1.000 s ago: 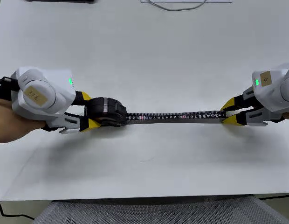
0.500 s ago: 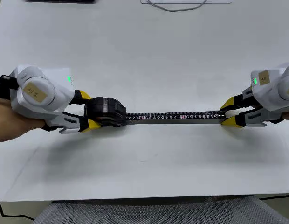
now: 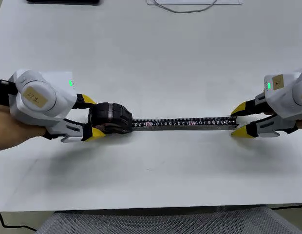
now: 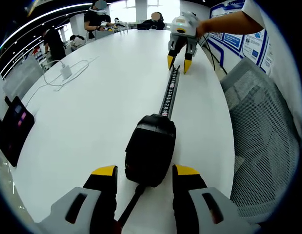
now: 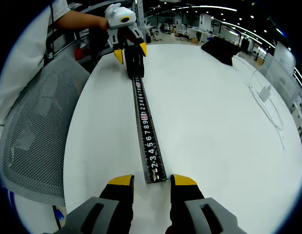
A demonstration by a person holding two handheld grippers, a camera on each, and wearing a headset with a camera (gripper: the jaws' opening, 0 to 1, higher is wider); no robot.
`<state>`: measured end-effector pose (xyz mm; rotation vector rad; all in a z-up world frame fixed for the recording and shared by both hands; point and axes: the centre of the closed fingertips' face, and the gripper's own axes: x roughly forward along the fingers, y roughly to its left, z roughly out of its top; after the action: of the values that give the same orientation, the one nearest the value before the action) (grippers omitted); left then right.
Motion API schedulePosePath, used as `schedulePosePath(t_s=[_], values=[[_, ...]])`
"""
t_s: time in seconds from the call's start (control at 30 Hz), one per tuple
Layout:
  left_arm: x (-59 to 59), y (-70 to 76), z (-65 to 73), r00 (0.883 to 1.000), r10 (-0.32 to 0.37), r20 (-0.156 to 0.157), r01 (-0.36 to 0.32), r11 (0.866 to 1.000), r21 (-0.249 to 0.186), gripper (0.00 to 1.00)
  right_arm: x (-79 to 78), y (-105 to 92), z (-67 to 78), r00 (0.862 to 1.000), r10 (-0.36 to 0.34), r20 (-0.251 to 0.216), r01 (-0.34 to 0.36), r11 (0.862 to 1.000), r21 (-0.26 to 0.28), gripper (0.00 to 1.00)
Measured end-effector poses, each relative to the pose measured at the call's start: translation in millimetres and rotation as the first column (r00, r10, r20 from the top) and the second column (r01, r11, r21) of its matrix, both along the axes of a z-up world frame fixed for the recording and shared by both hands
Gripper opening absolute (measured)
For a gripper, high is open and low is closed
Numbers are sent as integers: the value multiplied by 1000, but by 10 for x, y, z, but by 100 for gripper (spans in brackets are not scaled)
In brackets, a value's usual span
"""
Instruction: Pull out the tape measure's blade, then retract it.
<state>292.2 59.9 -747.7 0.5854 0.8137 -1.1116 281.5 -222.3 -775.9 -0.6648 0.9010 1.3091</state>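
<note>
My left gripper (image 3: pixel 94 117) pinches the black tape measure case (image 3: pixel 112 117) on the white desk (image 3: pixel 156 63); its numbered blade (image 3: pixel 182 122) runs right, ending between my right gripper's (image 3: pixel 236 121) spread jaws.

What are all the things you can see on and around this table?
tape measure case: one, black, on the table between the left gripper's jaws
blade: one, black with pale numbers, pulled out flat along the table
charger with cable: one, white, at the table's far side
table: one, white, under everything
mesh chair: one, grey, at the table's near edge
left gripper: one, white with yellow tips, shut on the case
right gripper: one, white with yellow tips, open, one jaw on each side of the blade's end
</note>
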Motion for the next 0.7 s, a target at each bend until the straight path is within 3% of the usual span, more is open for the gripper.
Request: schedulePosePath(t_s=[0.2,0.5,0.7], values=[[-6,-3,50,1000,29,3,-29,999,-24,45,-17,-5,40,999,-42,-4,42,999,12,35],[-48,32,96,997,81,-6,-82,995,-60,50,-51,-10,119,991,-137,-6,137,989,54,44],[-47,85,138,991,131,6,-130,988,-82,51,-67,8,154,982,-189,-3,189,979,77,48]])
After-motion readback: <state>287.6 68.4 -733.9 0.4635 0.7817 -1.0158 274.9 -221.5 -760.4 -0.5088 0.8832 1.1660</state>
